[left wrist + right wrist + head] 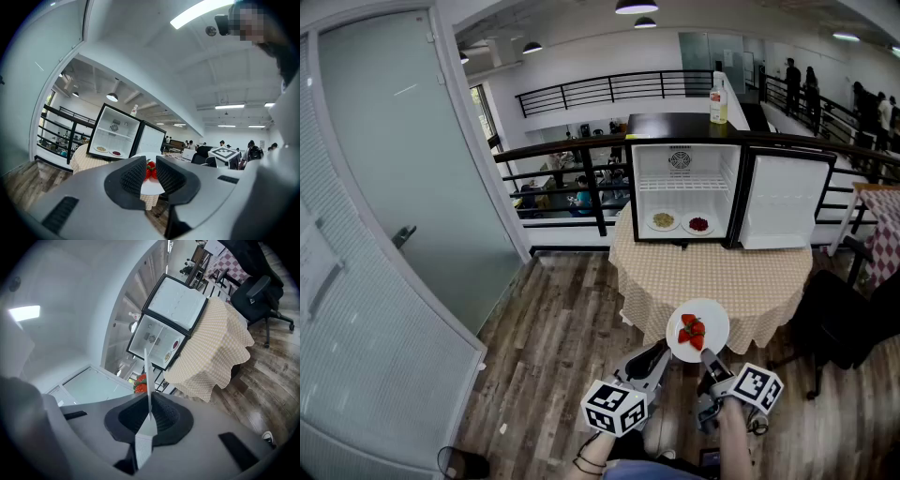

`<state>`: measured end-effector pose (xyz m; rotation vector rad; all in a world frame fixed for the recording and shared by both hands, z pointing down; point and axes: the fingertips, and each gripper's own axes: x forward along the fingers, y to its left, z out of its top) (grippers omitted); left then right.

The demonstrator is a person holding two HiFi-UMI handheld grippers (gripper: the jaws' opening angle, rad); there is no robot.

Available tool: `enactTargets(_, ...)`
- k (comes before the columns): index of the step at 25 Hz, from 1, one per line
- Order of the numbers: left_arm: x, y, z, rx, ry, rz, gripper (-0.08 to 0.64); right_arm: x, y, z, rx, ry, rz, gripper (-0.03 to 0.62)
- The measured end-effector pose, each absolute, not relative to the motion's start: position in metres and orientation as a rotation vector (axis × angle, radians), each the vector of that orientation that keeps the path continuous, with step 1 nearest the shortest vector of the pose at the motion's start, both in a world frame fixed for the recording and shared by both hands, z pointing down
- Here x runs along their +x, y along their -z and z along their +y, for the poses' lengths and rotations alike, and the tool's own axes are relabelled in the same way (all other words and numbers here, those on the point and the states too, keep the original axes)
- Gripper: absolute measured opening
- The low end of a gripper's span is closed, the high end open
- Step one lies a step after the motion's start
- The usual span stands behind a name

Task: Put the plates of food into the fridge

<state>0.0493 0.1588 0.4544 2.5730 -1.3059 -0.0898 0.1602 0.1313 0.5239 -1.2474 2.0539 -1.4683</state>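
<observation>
Clamping face-up strawberry plate (pixel 697 330) rim: right tool (pixel 149 412).

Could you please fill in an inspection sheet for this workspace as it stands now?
Surface: table under a checked cloth, bearing an open mini fridge.
Job's things: plate of strawberries held in the air short of the table; two food plates on the fridge floor.
Clutter: bottle on top of the fridge.
Grippers: right claw shut on the strawberry plate's rim; left claw open, empty.
Cables: nothing seen.
Surroundings: wooden floor, glass door, railing, office chair.
</observation>
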Motion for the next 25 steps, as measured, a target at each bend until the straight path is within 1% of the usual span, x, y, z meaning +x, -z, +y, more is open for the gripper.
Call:
enactTargets(15,0.074,-0.449,0.145,2.634,0.029,-1.243,0.061,0.183,-0.524,0.115,-1.184,1.479,1.954,0.026)
enactTargets(25,0.081,-0.439,0.101,2.655,0.039,-1.233,0.061,0.194,-0.518,0.076,-1.185,1.470,1.930,0.026)
